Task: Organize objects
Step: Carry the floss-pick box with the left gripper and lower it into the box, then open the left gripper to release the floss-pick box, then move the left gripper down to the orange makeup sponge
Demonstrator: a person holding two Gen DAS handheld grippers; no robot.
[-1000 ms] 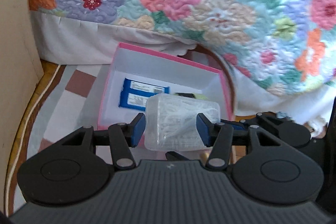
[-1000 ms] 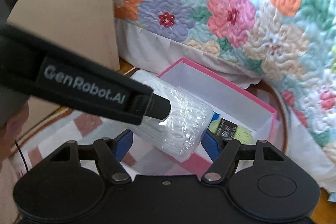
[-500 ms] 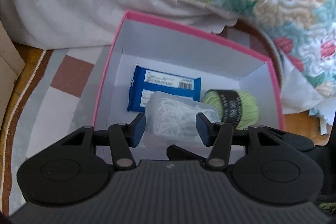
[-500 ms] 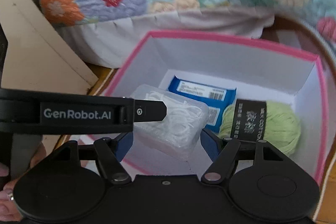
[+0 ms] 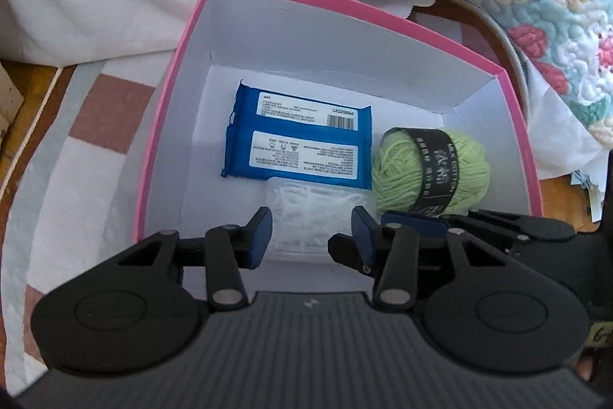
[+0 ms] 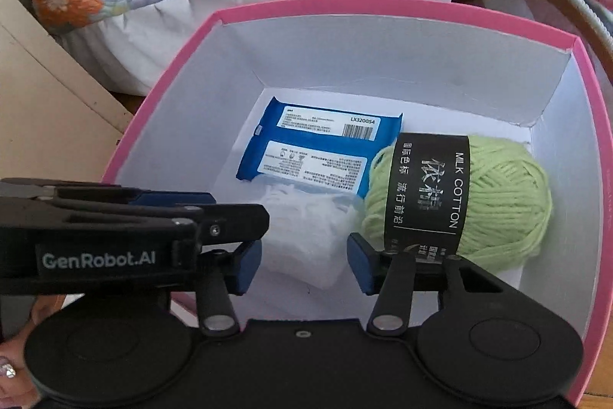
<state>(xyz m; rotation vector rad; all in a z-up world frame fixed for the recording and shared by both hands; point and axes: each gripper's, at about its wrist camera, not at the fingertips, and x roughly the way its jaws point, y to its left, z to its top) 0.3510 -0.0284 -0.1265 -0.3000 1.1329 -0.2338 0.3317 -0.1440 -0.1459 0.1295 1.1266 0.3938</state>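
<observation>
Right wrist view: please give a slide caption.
Clear plastic box of white picks set inside pink cardboard box, between both open grippers.

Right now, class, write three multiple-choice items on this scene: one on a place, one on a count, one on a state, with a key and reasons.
1. Where does the green yarn ball lie in the pink box?
A. right of the blue packet
B. outside the box
C. under the blue packet

2. How many items are in the box?
A. one
B. three
C. five

3. How do the left gripper's jaws stand around the clear plastic case?
A. clamped on it
C. shut beside it
B. apart, with gaps to it

Key: 1 A, the yarn sits beside the packet's right edge. 2 B, packet, yarn and case. 3 B, white box floor shows between each pad and the case.
</observation>
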